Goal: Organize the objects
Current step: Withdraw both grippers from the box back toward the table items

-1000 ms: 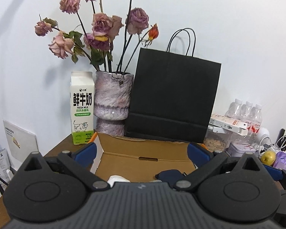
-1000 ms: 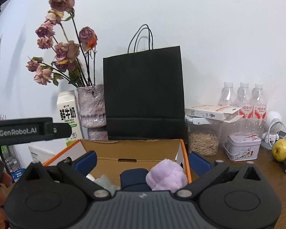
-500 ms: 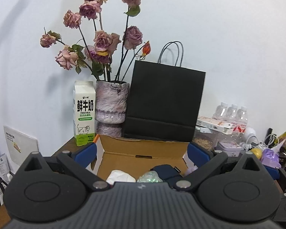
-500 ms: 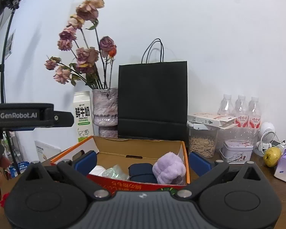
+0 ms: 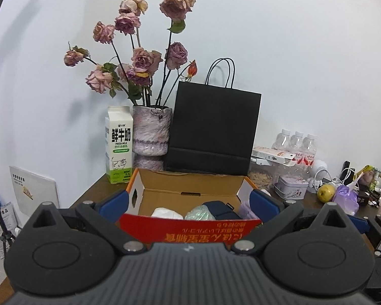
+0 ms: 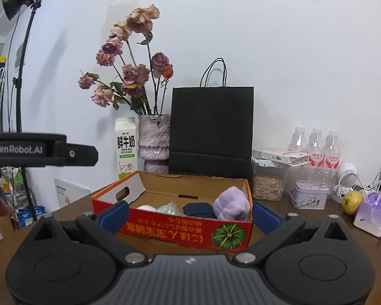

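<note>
A red and brown cardboard box (image 5: 190, 230) (image 6: 180, 228) stands on the brown table. In it lie a white bundle (image 5: 166, 213) (image 6: 146, 208), a pale green bundle (image 5: 200, 213) (image 6: 169, 208), a navy pouch (image 5: 219, 209) (image 6: 198, 209) and a fluffy purple item (image 6: 231, 204). My left gripper (image 5: 189, 204) is open and empty, its blue fingers either side of the box's near wall. My right gripper (image 6: 190, 214) is open and empty in front of the box. The left gripper's body shows in the right wrist view (image 6: 38, 150).
Behind the box stand a milk carton (image 5: 118, 145), a vase of dried roses (image 5: 151, 133) and a black paper bag (image 5: 212, 132). To the right are a seed jar (image 6: 268, 185), a tin (image 6: 308, 198), water bottles (image 6: 315, 147), an apple (image 6: 351, 199) and a purple packet (image 6: 373, 213).
Both grippers have pulled back from the box and risen. The box's red front wall has come into view. Both stay open.
</note>
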A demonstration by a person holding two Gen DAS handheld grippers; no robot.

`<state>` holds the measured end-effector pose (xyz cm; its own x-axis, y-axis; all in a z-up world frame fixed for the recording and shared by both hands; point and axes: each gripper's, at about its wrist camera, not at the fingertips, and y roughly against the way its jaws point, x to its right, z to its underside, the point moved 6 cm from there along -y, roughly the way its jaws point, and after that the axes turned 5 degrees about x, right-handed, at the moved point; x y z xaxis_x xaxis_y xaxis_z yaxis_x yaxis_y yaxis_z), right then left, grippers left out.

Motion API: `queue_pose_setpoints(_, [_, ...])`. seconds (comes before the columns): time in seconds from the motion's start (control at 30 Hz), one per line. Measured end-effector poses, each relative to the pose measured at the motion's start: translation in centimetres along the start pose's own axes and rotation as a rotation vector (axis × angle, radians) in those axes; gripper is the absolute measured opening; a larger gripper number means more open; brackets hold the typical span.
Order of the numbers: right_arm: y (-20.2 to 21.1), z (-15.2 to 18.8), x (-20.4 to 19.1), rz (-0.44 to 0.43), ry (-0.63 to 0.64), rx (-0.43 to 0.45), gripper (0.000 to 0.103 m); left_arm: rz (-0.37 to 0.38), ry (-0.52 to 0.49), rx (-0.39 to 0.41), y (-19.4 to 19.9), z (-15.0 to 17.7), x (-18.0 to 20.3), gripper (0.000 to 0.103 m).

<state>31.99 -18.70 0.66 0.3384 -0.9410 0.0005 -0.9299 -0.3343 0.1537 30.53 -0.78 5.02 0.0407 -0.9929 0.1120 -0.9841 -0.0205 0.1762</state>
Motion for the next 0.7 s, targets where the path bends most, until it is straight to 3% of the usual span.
queue_pose_setpoints(0.7, [7.2,2.9,-3.2,-0.028,0.015,-0.076,0.103,-0.057,-0.034,-0.061,8.2,3.1,-4.0,0.103])
